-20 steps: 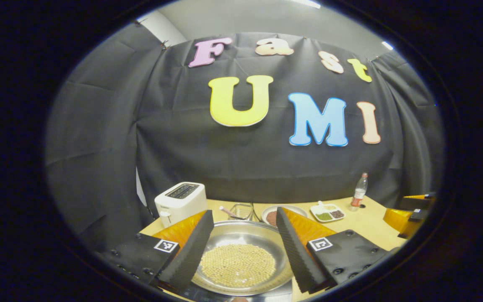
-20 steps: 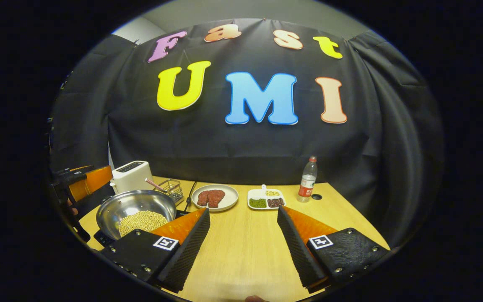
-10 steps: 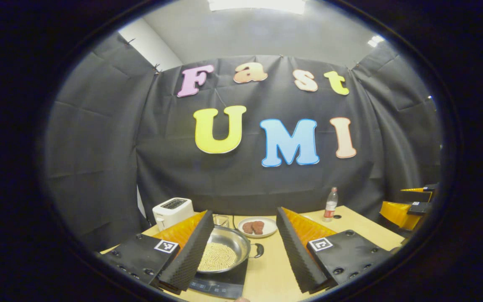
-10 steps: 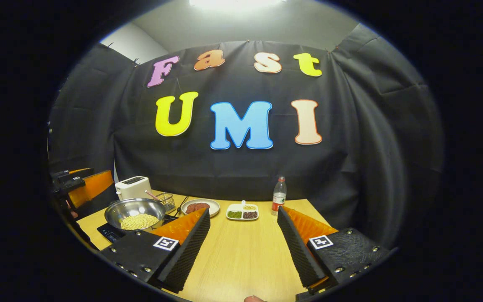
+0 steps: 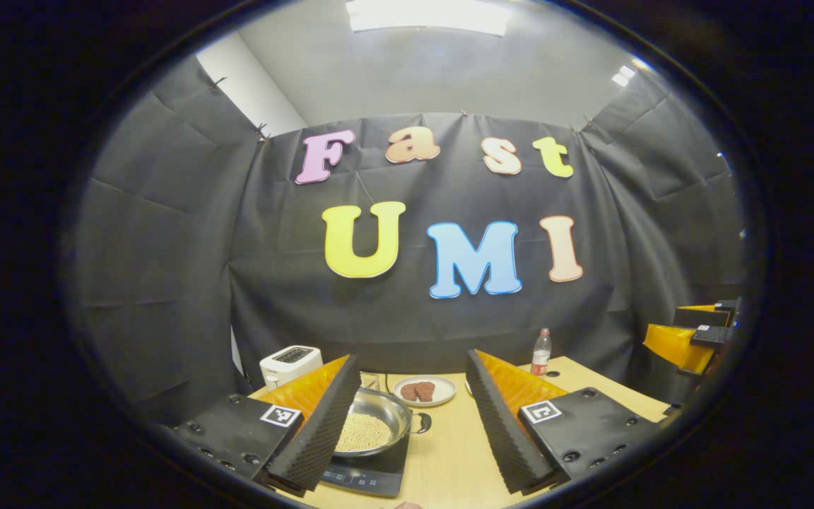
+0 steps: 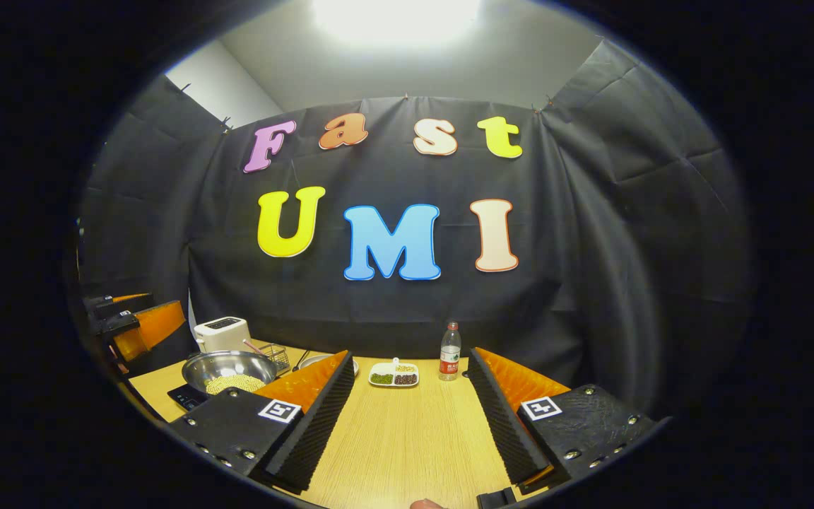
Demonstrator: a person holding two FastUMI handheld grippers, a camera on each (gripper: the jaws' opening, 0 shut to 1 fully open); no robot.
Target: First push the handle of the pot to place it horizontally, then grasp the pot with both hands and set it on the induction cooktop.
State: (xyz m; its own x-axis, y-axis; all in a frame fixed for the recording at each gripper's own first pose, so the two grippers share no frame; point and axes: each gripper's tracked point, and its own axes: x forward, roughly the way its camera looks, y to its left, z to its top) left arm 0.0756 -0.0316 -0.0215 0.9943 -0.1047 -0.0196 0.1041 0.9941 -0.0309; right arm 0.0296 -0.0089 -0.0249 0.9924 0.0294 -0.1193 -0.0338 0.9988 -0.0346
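A steel pot (image 5: 372, 428) holding pale beans sits on the black induction cooktop (image 5: 372, 472), its small side handle (image 5: 422, 423) pointing right. My left gripper (image 5: 413, 357) is open, held back from and above the pot with nothing between its fingers. In the right gripper view the pot (image 6: 230, 369) and cooktop (image 6: 182, 397) lie far to the left. My right gripper (image 6: 410, 353) is open over bare table. The right gripper (image 5: 689, 338) also appears at the left gripper view's right edge, and the left gripper (image 6: 140, 324) at the right gripper view's left edge.
On the wooden table (image 6: 407, 438) a white toaster (image 5: 290, 364) and a wire basket (image 6: 276, 355) stand behind the pot. A plate of meat (image 5: 424, 390), a divided dish (image 6: 394, 375) and a bottle (image 6: 450, 352) line the back edge.
Both grippers have drawn back and upward from the table. The pot stays on the cooktop and looks smaller and farther off. Both grippers remain open.
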